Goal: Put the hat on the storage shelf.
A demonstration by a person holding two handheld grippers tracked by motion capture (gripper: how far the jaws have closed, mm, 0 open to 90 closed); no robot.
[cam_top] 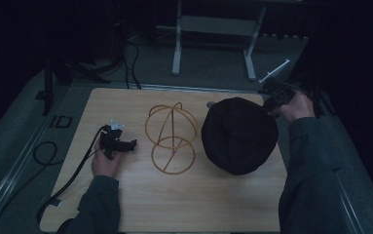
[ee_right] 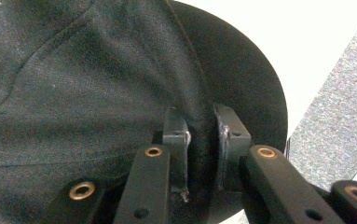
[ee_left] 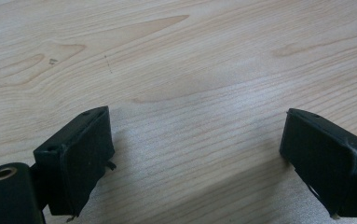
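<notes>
A black hat (cam_top: 239,135) lies on the right half of the wooden table (cam_top: 140,204). My right gripper (cam_top: 270,102) is at the hat's far right edge, its jaws shut on the brim. In the right gripper view the black hat (ee_right: 73,70) has its brim pinched between the two jaws of my right gripper (ee_right: 199,140). A gold wire hat stand (cam_top: 171,137) lies on its side in the middle of the table. My left gripper (cam_top: 131,144) rests low over the table left of the stand. In the left gripper view my left gripper (ee_left: 195,158) is open over bare wood.
A black cable (cam_top: 72,178) trails from the left gripper off the table's left front. Grey carpet (cam_top: 9,146) surrounds the table. White metal frame legs (cam_top: 213,29) stand on the floor behind it. A small round grey object (cam_top: 210,104) lies near the far edge.
</notes>
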